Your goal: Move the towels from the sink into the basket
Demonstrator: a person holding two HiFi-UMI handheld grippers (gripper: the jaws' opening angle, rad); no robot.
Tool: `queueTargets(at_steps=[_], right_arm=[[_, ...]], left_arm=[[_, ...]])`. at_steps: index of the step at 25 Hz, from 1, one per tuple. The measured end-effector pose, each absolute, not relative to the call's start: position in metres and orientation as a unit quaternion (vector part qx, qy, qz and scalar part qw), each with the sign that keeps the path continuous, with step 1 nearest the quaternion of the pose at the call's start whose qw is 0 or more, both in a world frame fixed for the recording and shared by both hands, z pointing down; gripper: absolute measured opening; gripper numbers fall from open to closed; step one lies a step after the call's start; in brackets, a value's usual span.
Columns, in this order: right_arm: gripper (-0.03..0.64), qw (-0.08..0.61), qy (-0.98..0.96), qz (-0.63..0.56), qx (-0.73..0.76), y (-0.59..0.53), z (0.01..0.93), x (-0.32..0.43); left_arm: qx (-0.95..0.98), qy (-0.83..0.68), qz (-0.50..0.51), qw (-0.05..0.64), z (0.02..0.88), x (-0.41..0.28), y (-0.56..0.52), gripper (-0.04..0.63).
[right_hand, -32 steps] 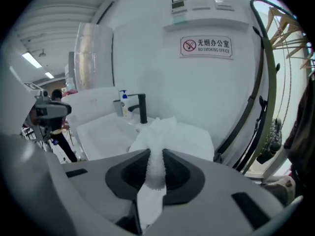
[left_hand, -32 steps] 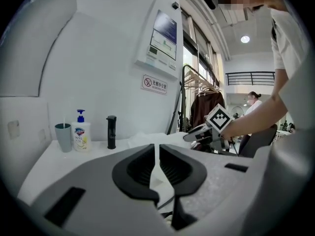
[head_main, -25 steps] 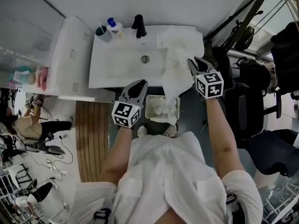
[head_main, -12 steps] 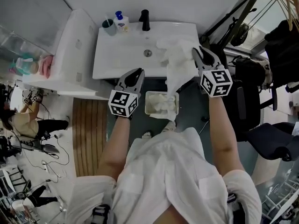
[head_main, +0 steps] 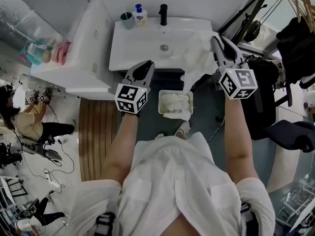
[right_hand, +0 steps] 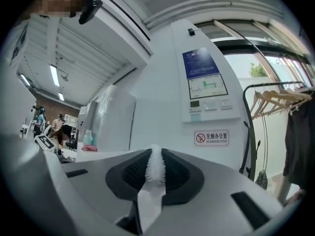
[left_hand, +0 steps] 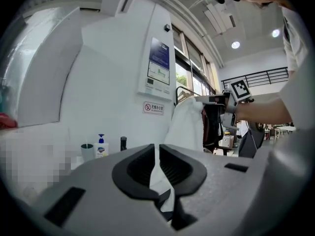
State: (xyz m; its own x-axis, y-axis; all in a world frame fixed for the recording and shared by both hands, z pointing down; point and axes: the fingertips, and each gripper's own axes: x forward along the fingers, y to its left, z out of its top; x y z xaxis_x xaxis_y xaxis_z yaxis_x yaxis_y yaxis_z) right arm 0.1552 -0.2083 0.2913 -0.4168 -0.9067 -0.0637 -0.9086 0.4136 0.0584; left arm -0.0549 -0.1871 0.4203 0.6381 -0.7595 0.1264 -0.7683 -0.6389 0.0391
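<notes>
Right now the white ceramic sink sits ahead of and below both tools. The long white terry towel trails from the right gripper down across the sink's near right corner, its tail apparently not yet clear of the rim. The white rectangular plastic basket stands on the floor, behind and below the right gripper's tips and between the two tools, with a crumpled white towel already inside.

The right gripper's jaws are clamped on a fold of the hanging towel, and a tuft of terry sticks up between the pads. The left gripper has its jaws closed together on nothing and is held level beside the basket.

The step in hand is likely carry-and-drop. To do it well:
- Keep the pinch firm, as the fold looks thin.
- Lift until the tail clears the sink edge.
- Bring the towel back over the basket's middle, lower the tail in first, then release.

Main risk is the tail draping over the basket rim; the left gripper could tuck it in.
</notes>
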Motion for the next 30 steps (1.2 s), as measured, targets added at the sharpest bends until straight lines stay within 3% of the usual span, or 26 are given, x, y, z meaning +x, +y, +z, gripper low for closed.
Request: queueTargets(at_steps=[16, 30], right_arm=[[0.072, 0.082, 0.842, 0.101, -0.524, -0.066, 0.221, 0.161], [0.072, 0.064, 0.864, 0.079, -0.493, 0.040, 0.251, 0.207]], left_arm=[[0.894, -0.446, 0.028, 0.024, 0.383, -0.056, -0.093, 0.037], [0.882, -0.469, 0.021, 0.040, 0.401, -0.004, 0.015, 0.037]])
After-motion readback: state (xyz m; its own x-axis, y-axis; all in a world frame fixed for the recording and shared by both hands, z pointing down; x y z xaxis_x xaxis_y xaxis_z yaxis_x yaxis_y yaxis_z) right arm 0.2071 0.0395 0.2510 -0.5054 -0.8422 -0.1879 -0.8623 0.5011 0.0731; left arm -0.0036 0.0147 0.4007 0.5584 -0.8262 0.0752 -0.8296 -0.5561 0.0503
